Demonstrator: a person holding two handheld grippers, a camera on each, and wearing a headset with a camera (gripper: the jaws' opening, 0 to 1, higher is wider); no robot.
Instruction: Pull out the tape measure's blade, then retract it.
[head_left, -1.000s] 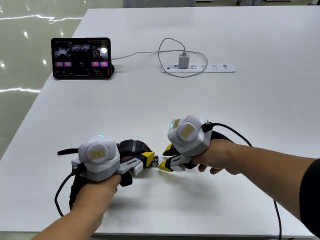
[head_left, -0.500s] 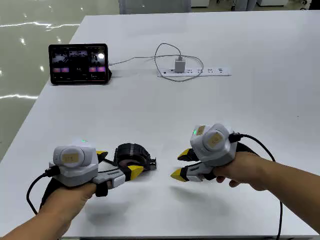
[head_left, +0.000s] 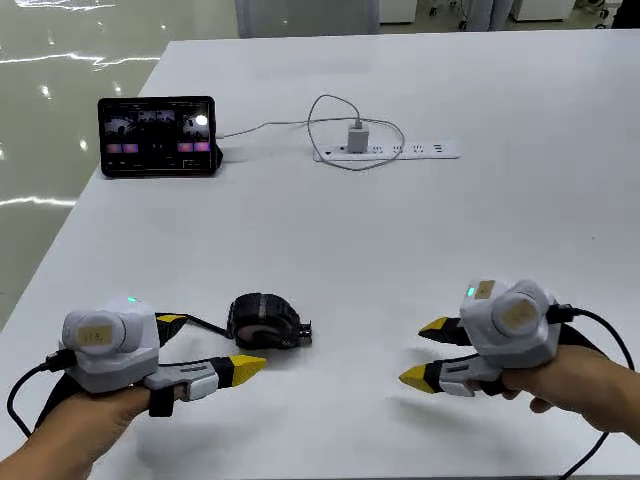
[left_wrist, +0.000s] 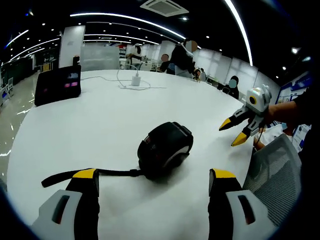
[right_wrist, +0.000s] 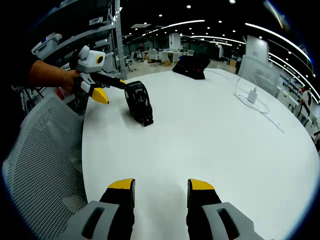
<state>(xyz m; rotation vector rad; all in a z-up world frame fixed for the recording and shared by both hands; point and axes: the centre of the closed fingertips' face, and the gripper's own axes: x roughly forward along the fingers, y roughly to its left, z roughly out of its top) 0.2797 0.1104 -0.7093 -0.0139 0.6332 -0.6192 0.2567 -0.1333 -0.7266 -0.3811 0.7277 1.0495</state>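
Black tape measure (head_left: 264, 320) near left gripper (head_left: 215, 342), right gripper (head_left: 421, 351) farther off, both with jaws apart

The left gripper (head_left: 218, 342) is held low, just beside the tape measure (head_left: 265, 320), jaws spread wide. The right gripper (head_left: 422, 352) is held well apart from it, jaws parted.

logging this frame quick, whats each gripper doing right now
Left gripper: open, holding nothing; the tape measure lies on the table just ahead of it.
Right gripper: open, holding nothing.
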